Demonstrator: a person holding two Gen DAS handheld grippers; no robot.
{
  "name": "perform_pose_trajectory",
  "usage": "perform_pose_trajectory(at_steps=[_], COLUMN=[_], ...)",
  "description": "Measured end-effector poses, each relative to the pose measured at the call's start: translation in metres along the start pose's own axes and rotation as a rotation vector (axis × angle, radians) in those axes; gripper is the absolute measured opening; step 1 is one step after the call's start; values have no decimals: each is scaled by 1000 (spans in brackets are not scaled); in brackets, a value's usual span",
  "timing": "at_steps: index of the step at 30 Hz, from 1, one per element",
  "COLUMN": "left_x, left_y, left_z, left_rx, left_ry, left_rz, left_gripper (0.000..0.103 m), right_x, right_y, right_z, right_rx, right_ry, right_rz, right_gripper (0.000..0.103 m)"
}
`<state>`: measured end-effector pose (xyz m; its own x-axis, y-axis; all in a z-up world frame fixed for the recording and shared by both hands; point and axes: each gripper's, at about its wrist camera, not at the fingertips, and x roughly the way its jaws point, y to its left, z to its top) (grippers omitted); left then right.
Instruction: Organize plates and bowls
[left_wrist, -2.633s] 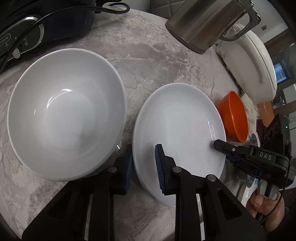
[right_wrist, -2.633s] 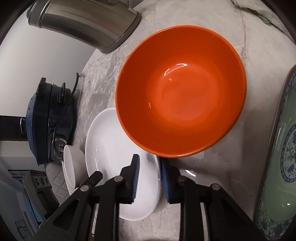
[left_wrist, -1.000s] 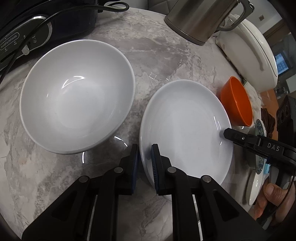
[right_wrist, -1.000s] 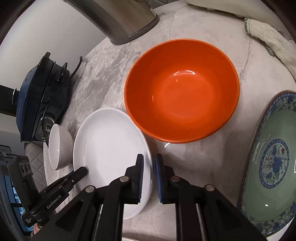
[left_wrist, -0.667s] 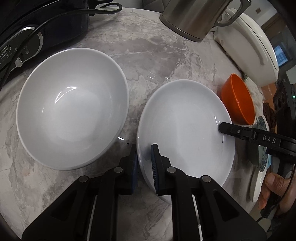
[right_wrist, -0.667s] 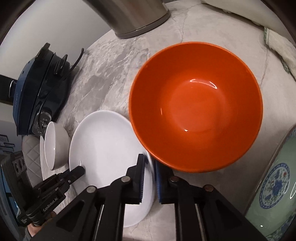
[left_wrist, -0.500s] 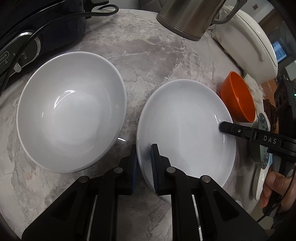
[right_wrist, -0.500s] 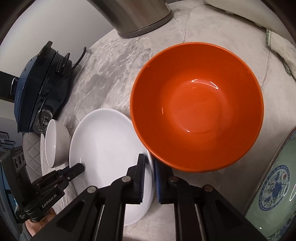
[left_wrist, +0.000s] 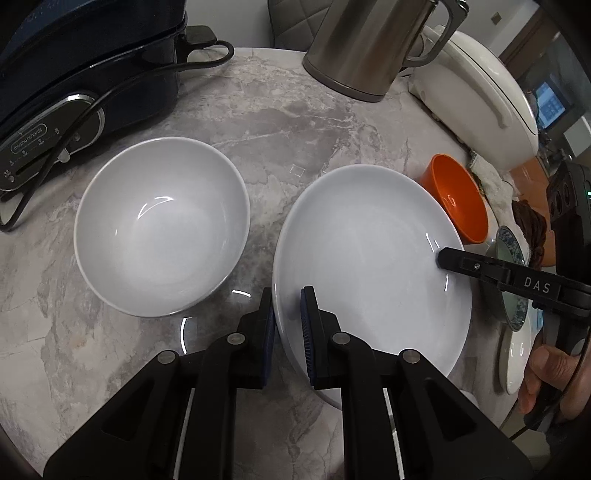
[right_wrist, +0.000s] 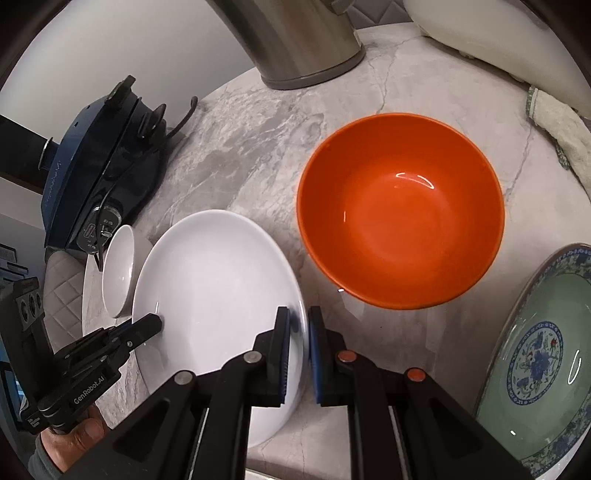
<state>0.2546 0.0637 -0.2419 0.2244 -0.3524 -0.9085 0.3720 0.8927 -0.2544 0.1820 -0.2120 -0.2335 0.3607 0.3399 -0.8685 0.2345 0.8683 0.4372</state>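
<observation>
Through the left wrist camera I saw my left gripper (left_wrist: 287, 325) pinched onto the near rim of the white plate (left_wrist: 369, 258), one pad outside the rim and one inside, with only the plate's edge between them. The plate sat over the marble counter (left_wrist: 295, 122), just beside the white bowl (left_wrist: 162, 225), and I could not tell whether it was lifted or resting. Across the plate, a finger of the right gripper (left_wrist: 443, 258) reached over the far rim, with the orange bowl (left_wrist: 458, 199) behind.

Through the right wrist camera my right gripper (right_wrist: 298, 350) was closed on the opposite rim of the same white plate (right_wrist: 214, 280), the edge sandwiched between its pads. The orange bowl (right_wrist: 400, 210) stood near on the right, the patterned green plate (right_wrist: 535, 350) farther right.

I judged the plate stiff, glazed and slippery, fairly heavy for a rim pinch and breakable if dropped. Two opposing rim holds seemed the sensible way to carry it level.
</observation>
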Motion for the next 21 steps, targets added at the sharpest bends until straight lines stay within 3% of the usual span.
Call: perform_pose_trajectory(at_steps=[10, 21], left_x=[-74, -147], left_y=[-20, -62], left_z=[-32, -114], left_rx=[39, 125], left_ry=[-57, -48], left_rz=[-29, -70], left_gripper=[12, 12], right_x=[-66, -142], right_y=[23, 35], right_z=[-30, -106], right_rx=[-73, -96], right_ry=[-71, -116], right_rz=[23, 32], right_gripper=[13, 12])
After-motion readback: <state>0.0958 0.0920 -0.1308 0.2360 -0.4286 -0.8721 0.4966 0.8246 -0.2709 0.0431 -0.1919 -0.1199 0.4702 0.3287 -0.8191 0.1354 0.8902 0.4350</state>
